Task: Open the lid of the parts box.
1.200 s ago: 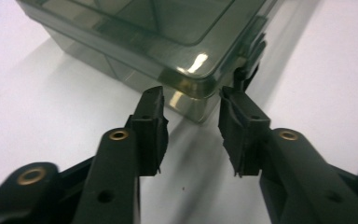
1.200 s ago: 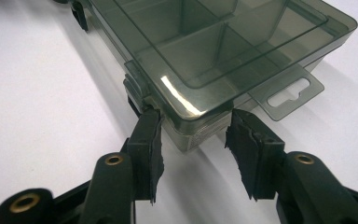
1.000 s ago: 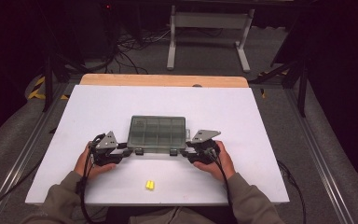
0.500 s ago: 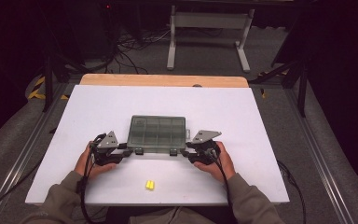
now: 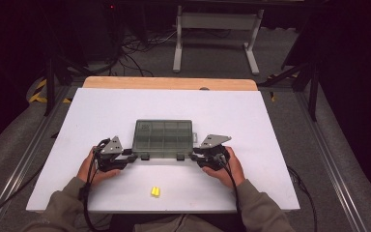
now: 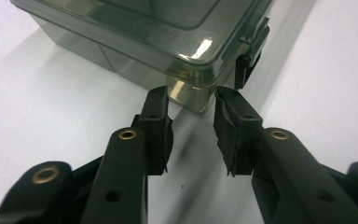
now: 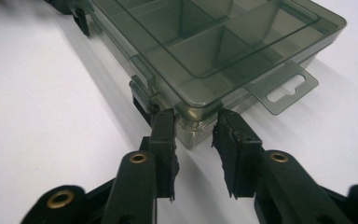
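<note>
A closed box (image 5: pixel 163 137) of smoky clear plastic, split into compartments, lies flat in the middle of the white table (image 5: pixel 101 116). My left gripper (image 5: pixel 131 158) is at its near left corner and my right gripper (image 5: pixel 193 155) at its near right corner. In the left gripper view the open left gripper (image 6: pixel 191 100) points at a box (image 6: pixel 168 28) corner just past its tips, beside a black latch (image 6: pixel 249 58). In the right gripper view the open right gripper (image 7: pixel 193 121) has a box (image 7: pixel 214 42) corner between its tips; whether they touch it is unclear.
A small yellow piece (image 5: pixel 155 192) lies near the table's front edge, between the person's forearms. The box's hang tab (image 7: pixel 284 88) sticks out on its right side. A wooden strip (image 5: pixel 169 83) borders the far edge, with a metal stand (image 5: pixel 217 29) and floor cables beyond.
</note>
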{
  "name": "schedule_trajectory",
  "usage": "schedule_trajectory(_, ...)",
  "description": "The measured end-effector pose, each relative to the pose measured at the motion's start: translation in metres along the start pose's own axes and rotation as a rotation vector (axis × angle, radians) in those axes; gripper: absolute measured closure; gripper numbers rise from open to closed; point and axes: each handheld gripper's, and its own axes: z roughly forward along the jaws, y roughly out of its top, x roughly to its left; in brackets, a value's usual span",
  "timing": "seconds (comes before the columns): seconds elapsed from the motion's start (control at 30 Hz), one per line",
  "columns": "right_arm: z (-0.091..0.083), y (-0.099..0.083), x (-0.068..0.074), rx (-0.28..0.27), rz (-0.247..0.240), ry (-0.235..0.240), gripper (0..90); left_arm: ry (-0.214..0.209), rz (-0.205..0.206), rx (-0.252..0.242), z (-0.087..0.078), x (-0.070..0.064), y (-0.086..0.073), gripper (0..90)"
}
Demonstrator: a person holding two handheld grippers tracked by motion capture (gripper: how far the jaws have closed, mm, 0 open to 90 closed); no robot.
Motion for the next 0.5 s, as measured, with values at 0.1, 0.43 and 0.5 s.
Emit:
schedule_trajectory(0.1, -0.001, -0.001, 0.0, -0.005, 0.001, -0.004, 72.1, -0.015, -0.001, -0.001, -0.002, 0.001, -0.002, 75.6)
schedule_trajectory(0.43, -0.007, -0.002, 0.002, -0.05, -0.022, -0.002, 82.8, 0.008, 0.002, -0.013, -0.02, 0.007, -0.01, 89.3)
schedule_trajectory(0.5, -0.007, -0.001, 0.003, -0.056, -0.029, -0.002, 83.4, 0.012, -0.004, -0.039, -0.022, 0.007, -0.009, 89.3)
